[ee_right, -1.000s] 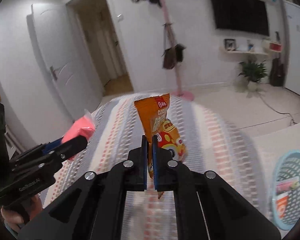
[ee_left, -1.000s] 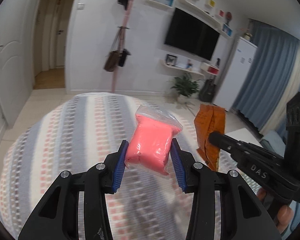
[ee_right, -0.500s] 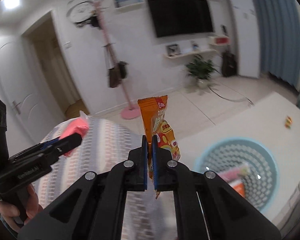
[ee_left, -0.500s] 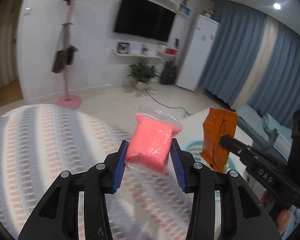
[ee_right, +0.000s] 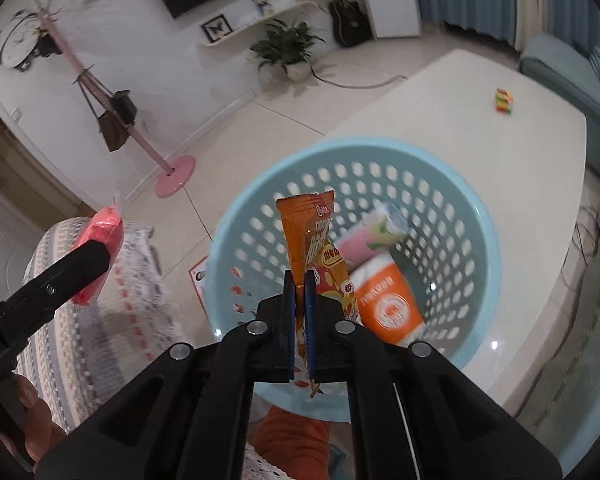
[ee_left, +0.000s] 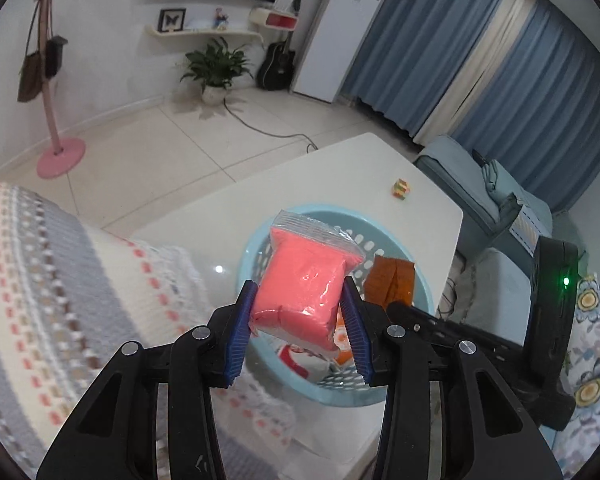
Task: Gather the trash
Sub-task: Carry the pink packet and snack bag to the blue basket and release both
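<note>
The white desk point(ee_right: 480, 128) and light-blue basket point(ee_right: 452, 184), off to the side a second ago, now lie below both tools. The left tool point(ee_left: 300, 320) still clamps the pink packet point(ee_left: 304, 276); the right tool point(ee_right: 299, 312) still pinches the orange snack bag point(ee_right: 312, 232) above the basket.

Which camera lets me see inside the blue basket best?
The right wrist view. It looks down into the blue basket, showing its holed wall and the wrappers inside. In the left wrist view the pink packet and the left gripper hide most of the basket.
</note>
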Available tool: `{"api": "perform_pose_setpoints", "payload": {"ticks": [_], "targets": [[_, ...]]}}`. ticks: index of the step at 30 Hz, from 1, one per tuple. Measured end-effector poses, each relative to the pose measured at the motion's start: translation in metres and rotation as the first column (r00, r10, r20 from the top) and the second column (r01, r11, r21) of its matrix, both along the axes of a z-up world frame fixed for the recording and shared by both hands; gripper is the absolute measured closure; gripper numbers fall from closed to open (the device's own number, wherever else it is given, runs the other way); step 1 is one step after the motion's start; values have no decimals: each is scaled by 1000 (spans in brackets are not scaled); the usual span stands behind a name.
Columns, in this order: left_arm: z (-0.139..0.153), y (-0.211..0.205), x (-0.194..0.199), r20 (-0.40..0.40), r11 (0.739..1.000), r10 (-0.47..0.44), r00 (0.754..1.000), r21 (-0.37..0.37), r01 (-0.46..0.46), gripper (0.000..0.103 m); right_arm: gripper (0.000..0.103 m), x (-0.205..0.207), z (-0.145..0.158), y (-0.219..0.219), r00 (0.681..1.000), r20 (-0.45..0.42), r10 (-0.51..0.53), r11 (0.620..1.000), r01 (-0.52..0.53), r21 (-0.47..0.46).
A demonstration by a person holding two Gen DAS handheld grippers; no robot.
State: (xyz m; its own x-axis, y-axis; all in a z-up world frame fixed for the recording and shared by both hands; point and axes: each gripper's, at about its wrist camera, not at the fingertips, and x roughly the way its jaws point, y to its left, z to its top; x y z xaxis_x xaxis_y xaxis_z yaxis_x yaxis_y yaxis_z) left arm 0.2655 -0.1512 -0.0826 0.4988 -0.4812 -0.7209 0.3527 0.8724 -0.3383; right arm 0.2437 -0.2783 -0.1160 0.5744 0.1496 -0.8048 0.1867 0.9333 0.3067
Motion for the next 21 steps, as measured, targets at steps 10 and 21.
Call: {"api": "perform_pose_setpoints", "payload": {"ticks": [10,21], "targets": [[-2,-20,-8,31,1000,-26,999,4,25,32,62,-10,-2,-28,999,-10,-43,998,44,43],[48,30,-64,182,999,35,983,-1,-35,19,43,-54,52,13,990,135,29,999,-24,-42]]}}
